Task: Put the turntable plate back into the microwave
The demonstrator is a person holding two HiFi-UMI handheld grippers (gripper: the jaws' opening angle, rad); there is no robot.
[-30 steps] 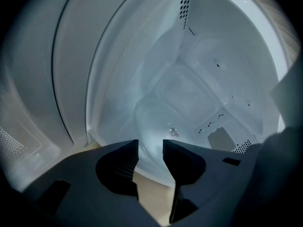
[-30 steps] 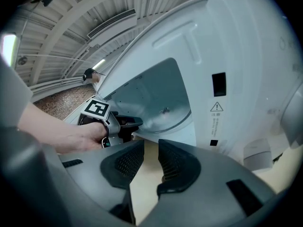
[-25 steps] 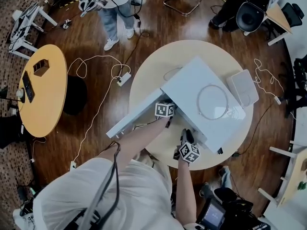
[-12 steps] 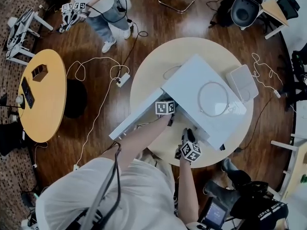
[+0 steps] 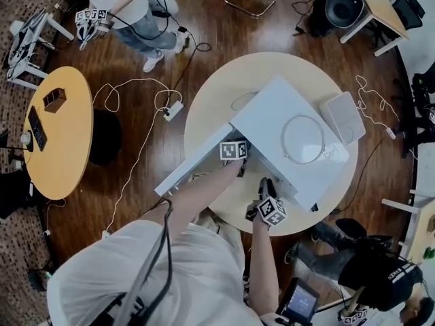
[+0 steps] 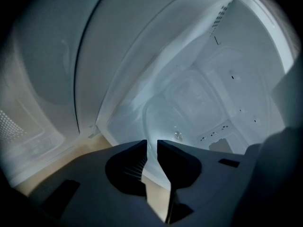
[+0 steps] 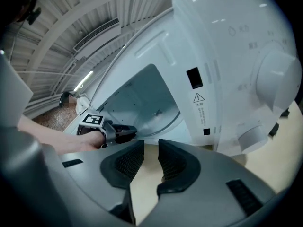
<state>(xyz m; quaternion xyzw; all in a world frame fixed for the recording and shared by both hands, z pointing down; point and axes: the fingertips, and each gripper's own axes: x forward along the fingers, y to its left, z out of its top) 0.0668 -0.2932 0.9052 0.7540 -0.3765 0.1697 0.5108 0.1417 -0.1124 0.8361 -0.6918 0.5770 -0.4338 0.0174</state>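
Observation:
The white microwave (image 5: pixel 272 124) stands on the round table (image 5: pixel 217 94) with its door (image 5: pixel 194 165) swung open to the left. My left gripper (image 5: pixel 238 156) reaches into the cavity. In the left gripper view the clear turntable plate (image 6: pixel 158 117) lies on the cavity floor. Its near rim runs into the narrow gap of the left gripper (image 6: pixel 151 143), whose jaws have just been closing on it. My right gripper (image 5: pixel 267 184) hangs in front of the control panel (image 7: pixel 227 65). The jaws of the right gripper (image 7: pixel 151 148) stand slightly apart, with only table top between them.
A thin round ring (image 5: pixel 302 139) lies on top of the microwave. A white flat box (image 5: pixel 343 119) sits on the table to its right. Two knobs (image 7: pixel 277 82) stick out of the panel. People stand at top left (image 5: pixel 129 12) and bottom right (image 5: pixel 370 267).
Both my arms stay where they were. The person at top left has shifted further left, and another person has come into view at the bottom right.

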